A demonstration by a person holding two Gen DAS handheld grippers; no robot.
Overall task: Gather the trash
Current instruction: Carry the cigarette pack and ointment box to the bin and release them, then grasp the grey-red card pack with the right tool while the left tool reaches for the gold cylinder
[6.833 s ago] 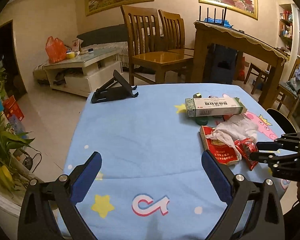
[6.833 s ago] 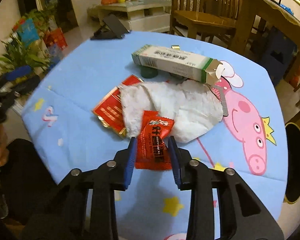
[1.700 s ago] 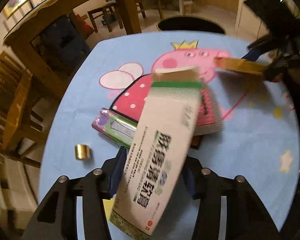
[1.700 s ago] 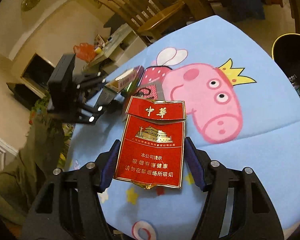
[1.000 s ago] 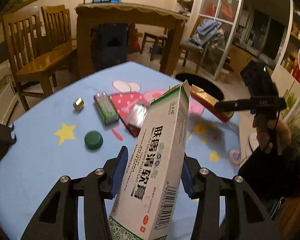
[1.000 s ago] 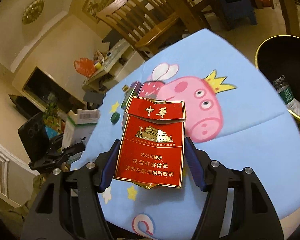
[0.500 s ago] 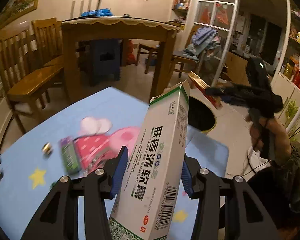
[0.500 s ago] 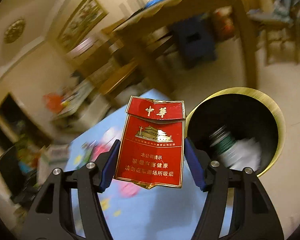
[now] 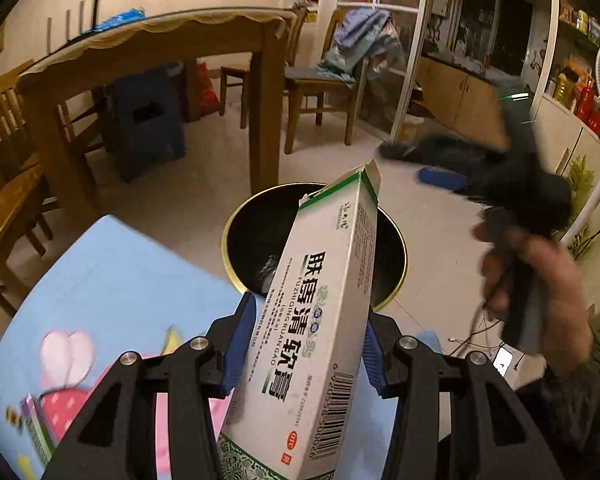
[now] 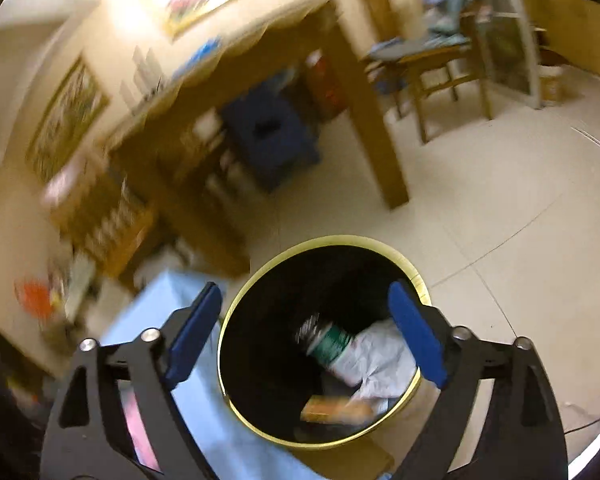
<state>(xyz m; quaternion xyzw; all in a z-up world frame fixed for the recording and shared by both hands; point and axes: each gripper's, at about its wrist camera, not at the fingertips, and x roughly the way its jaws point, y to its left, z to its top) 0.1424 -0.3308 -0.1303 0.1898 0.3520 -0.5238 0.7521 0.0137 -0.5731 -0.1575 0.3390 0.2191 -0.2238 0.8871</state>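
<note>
We count one long white-and-green carton (image 9: 324, 320), one round black bin with a yellow rim (image 10: 236, 308), and two grippers. The left gripper (image 9: 306, 342) has its blue fingers (image 9: 240, 344) clamped on the lower part of the carton, one on each long side. The carton's long axis runs up and away from the camera, leaning a little to the right; its torn-open flap end points toward the bin (image 9: 230, 236), its barcode end toward the gripper body. In the left wrist view the carton hangs over the edge of the blue-clothed bench (image 9: 112, 280), with its upper end in front of the bin's mouth; we cannot tell whether it is directly above the opening. The right gripper (image 10: 312, 332) is over the bin, its fingers (image 10: 414, 340) spread wide with nothing between them; they have just been opening. Bin contents, counted in the right wrist view: one green-and-white bottle (image 10: 328, 344), one crumpled white paper (image 10: 384, 360), one flat reddish-gold pack (image 10: 332, 410) lying near the bottom; the rest of the inside is dark. The bin stands on the tiled floor (image 10: 500, 220) just beside the bench (image 10: 204, 432). In the left wrist view the right gripper (image 9: 452, 178) is motion-blurred, held in a hand (image 9: 536, 280). Frames are blurred toward the room.
</note>
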